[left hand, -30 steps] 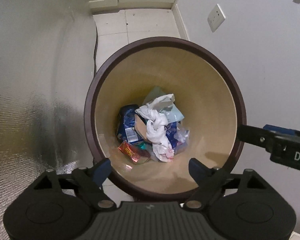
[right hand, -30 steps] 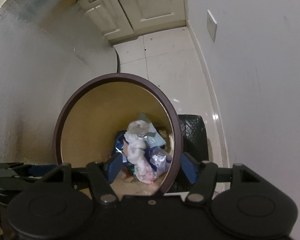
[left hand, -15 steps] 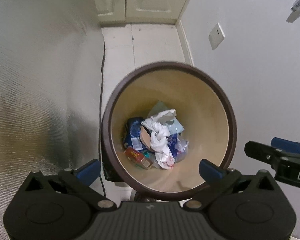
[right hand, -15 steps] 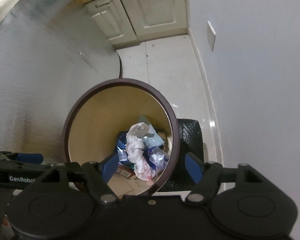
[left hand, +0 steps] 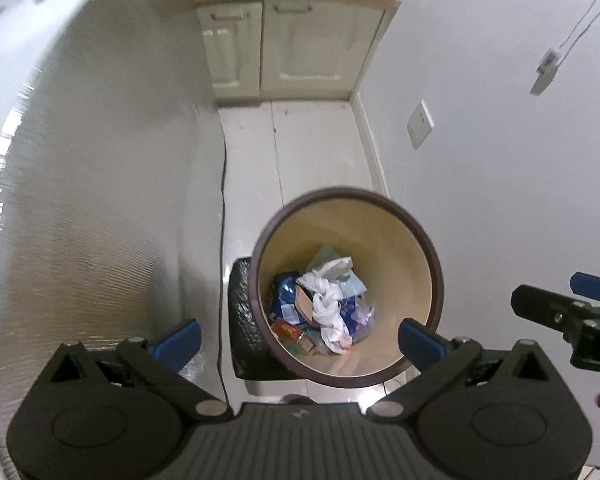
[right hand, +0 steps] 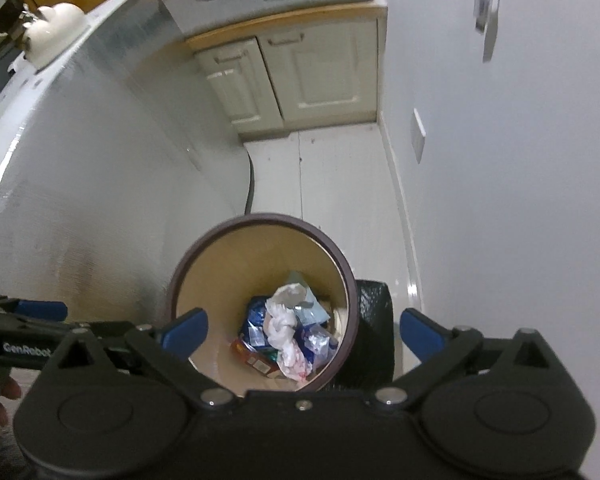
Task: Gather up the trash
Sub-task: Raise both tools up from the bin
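A round bin with a dark brown rim [left hand: 436, 280] [right hand: 350, 280] and cream inside stands on the floor below both grippers. In it lies trash: a crumpled white tissue [left hand: 326, 300] [right hand: 284, 328], blue wrappers [left hand: 284, 292] and a red packet [left hand: 287, 330]. My left gripper [left hand: 298, 340] is open and empty, high above the bin. My right gripper [right hand: 302, 330] is open and empty too, also well above the bin. Each gripper shows at the edge of the other's view.
A black textured object [left hand: 244, 320] [right hand: 374, 328] sits on the floor against the bin. A silver appliance wall [left hand: 80, 200] stands to the left, a white wall with a socket [left hand: 420, 124] to the right, cream cabinets [left hand: 284, 48] at the back. A black cable [left hand: 222, 220] runs along the floor.
Both grippers have risen and pulled back from the bin, which now looks much smaller. Both stay open and empty. The trash in the bin has not moved.
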Demonstrator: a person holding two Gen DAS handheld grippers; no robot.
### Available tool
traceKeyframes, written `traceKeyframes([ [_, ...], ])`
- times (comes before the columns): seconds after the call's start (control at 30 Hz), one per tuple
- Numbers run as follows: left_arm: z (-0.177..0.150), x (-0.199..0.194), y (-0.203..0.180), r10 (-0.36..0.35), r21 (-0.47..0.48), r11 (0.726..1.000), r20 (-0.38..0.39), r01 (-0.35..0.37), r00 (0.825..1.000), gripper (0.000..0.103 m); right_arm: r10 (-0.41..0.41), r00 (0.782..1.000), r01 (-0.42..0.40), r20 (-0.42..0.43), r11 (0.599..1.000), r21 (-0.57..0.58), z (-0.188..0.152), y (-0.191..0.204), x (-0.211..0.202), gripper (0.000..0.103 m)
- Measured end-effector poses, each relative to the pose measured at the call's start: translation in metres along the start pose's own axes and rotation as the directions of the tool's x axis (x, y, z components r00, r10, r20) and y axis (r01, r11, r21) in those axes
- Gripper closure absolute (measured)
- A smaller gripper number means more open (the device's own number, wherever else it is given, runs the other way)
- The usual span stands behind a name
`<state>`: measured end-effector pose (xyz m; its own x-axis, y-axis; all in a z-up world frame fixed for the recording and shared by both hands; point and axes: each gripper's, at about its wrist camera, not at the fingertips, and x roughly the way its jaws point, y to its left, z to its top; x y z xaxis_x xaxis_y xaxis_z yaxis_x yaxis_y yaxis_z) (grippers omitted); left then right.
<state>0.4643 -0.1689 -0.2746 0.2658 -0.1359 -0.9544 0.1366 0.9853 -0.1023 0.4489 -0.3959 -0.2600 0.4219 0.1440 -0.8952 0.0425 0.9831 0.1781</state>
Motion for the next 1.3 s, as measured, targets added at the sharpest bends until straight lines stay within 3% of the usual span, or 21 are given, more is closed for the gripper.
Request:
traceKeyframes([
  [0.4,-0.037,-0.104,0.008,-0.012,-0.013,1.0,0.135,0.014,0.991,0.0,-0.015,0.993,0.018,0.116,1.0,-0.02,-0.018,0.032,-0.095,0.0],
  [0.8,-0.088,-0.201,0.029,-0.015,-0.033,0.999,0.271,0.024,0.963,0.0,-0.008,0.978,0.017,0.211,0.999,-0.041,-0.049,0.066,-0.182,0.0],
  [1.3,-0.153,-0.271,0.059,0.022,-0.056,0.998,0.371,-0.001,0.928,0.0,0.014,0.956,0.011,0.294,0.997,-0.083,-0.093,0.109,-0.253,0.0],
])
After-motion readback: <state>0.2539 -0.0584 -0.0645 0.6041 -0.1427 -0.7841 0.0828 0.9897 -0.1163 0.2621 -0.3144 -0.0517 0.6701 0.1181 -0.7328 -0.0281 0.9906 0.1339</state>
